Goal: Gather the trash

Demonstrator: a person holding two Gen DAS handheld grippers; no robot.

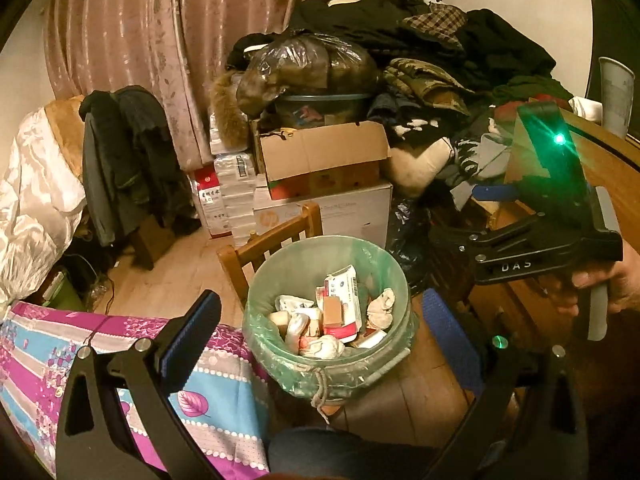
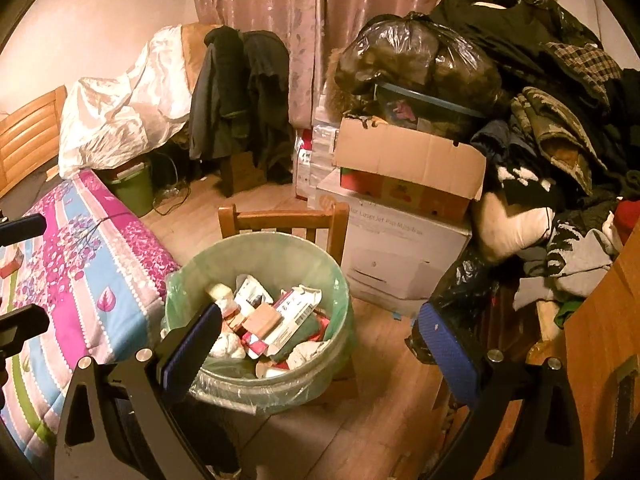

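Note:
A round bin (image 1: pixel 394 276) lined with a green plastic bag stands on the wooden floor, full of crumpled tissues, small cartons and wrappers (image 1: pixel 340 312). It also shows in the right wrist view (image 2: pixel 336 280), with its trash (image 2: pixel 276 320). My left gripper (image 1: pixel 320 332) is open and empty, its blue-padded fingers on either side of the bin from above. My right gripper (image 2: pixel 320 340) is open and empty above the bin too. The right gripper's body (image 1: pixel 552 236) shows at the right of the left wrist view, held by a hand.
A bed with a pink and blue quilt (image 2: pixel 80 264) lies left of the bin. A wooden chair (image 2: pixel 280 224) stands just behind the bin. Stacked cardboard boxes (image 2: pixel 408 184) and a heap of clothes (image 2: pixel 552 128) fill the right. A wooden table (image 1: pixel 608 176) with a paper cup (image 1: pixel 616 96) is far right.

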